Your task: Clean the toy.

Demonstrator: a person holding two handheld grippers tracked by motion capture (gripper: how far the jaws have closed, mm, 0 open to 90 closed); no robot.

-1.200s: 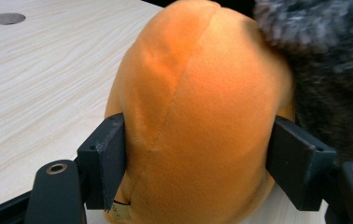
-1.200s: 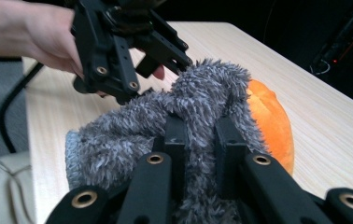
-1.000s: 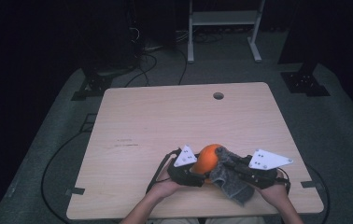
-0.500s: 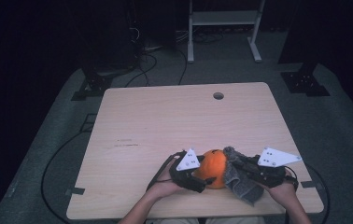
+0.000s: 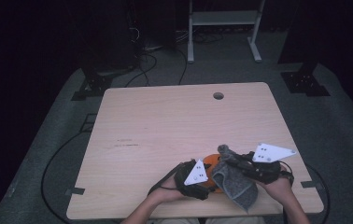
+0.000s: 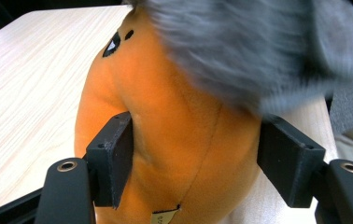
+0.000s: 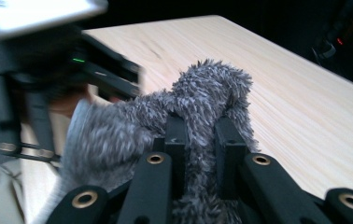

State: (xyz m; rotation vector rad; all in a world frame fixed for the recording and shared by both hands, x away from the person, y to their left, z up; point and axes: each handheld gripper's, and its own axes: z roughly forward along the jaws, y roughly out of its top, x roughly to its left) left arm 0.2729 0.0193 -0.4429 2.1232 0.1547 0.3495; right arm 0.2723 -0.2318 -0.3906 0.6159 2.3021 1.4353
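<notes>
- The orange plush toy (image 6: 165,140) was found near the front edge of the table (image 5: 165,121), well short of the cable hole (image 5: 218,95).
- The left gripper (image 6: 193,163) was clamped on the toy's body.
- The right gripper (image 7: 198,154) was pinched on a fold of grey fuzzy cloth (image 5: 233,179), draped against the toy.
- Step judged: covering or wiping the toy; next, the cloth would need drawing across it.

Dark room, grey floor (image 5: 48,140), cables (image 5: 160,60)
</notes>
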